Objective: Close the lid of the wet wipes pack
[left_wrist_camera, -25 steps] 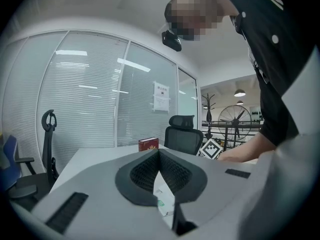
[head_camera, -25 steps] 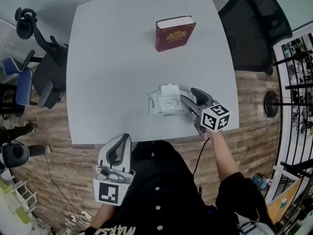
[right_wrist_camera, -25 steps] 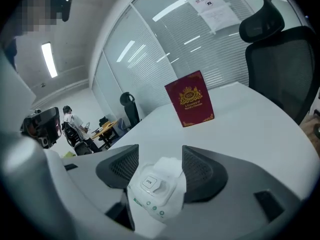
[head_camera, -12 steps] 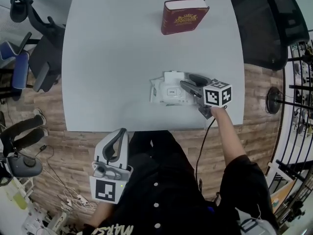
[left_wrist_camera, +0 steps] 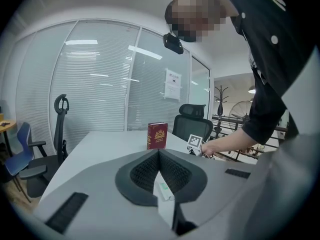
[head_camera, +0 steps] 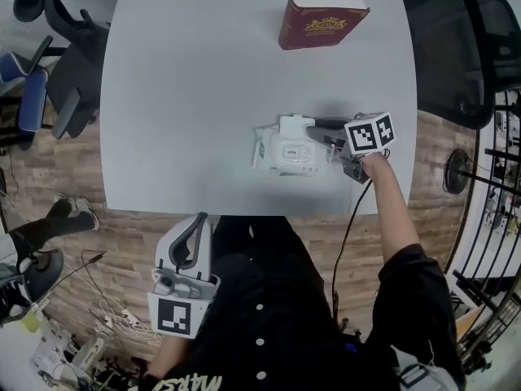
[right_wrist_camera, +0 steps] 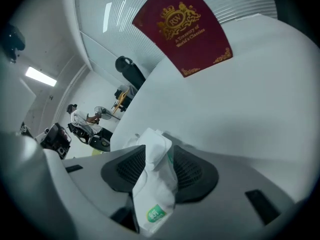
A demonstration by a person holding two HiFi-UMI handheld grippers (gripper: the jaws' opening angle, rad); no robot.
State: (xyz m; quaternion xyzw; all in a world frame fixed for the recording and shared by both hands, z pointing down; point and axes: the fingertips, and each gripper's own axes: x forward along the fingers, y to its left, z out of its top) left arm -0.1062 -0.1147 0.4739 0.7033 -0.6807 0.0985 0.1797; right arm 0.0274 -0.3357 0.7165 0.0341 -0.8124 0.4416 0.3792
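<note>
Two grippers: right gripper closing its fingers on wipes pack end, near edge of counter, probably steadying it; left gripper fingers together, idle.

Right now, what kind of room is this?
Most likely an office meeting room: a big grey table, a black swivel office chair beside it, and glass walls with blinds.
</note>
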